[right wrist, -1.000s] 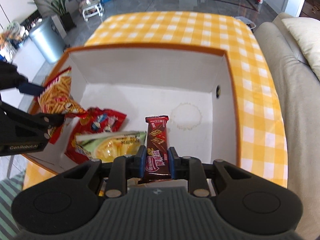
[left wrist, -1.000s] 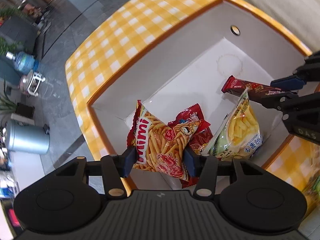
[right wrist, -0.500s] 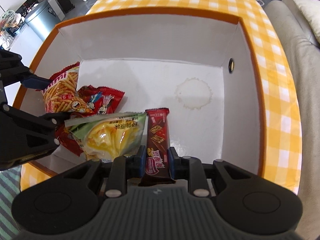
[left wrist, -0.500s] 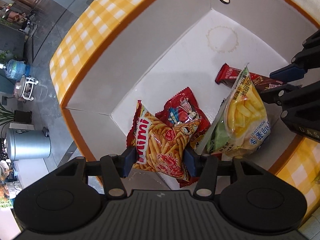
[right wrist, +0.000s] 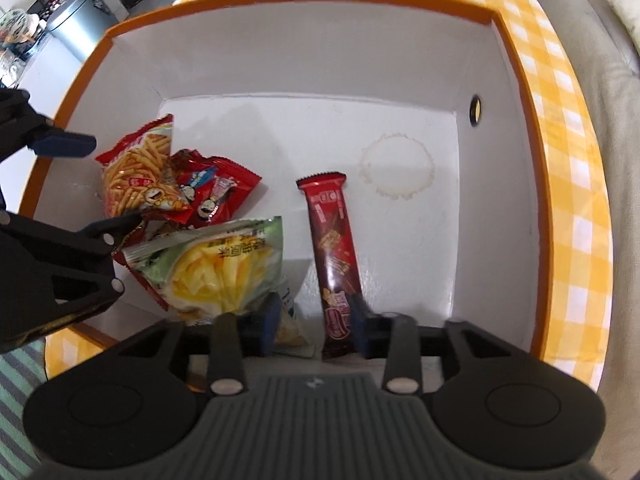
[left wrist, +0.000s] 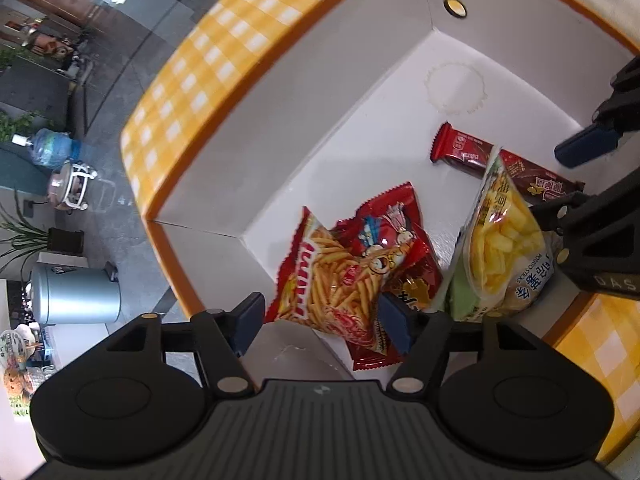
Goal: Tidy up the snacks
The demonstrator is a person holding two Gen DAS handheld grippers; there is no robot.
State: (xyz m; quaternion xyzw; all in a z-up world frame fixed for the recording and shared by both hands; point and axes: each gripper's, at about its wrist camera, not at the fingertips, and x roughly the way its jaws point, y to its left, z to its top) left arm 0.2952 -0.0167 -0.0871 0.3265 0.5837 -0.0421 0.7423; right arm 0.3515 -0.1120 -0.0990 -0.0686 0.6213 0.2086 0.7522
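While both tools hovered over the white-lined box [right wrist: 304, 56], the left gripper [left wrist: 320, 316] stood with its jaws wide, the shrimp-stick bag [left wrist: 324, 280] lying loose between them at lower centre of the left wrist view. The right gripper [right wrist: 314, 326] also stood spread, the chocolate wafer bar [right wrist: 332, 240] resting on the box floor with its lower end against the right fingertip. The red snack pouch [right wrist: 212, 192] lay under the shrimp-stick bag, left of centre in the right wrist view. The potato-stick bag [right wrist: 216, 268] leaned beside the bar, overlapping the pouch. A metal bin [left wrist: 76, 300] stood at far left of the left wrist view.
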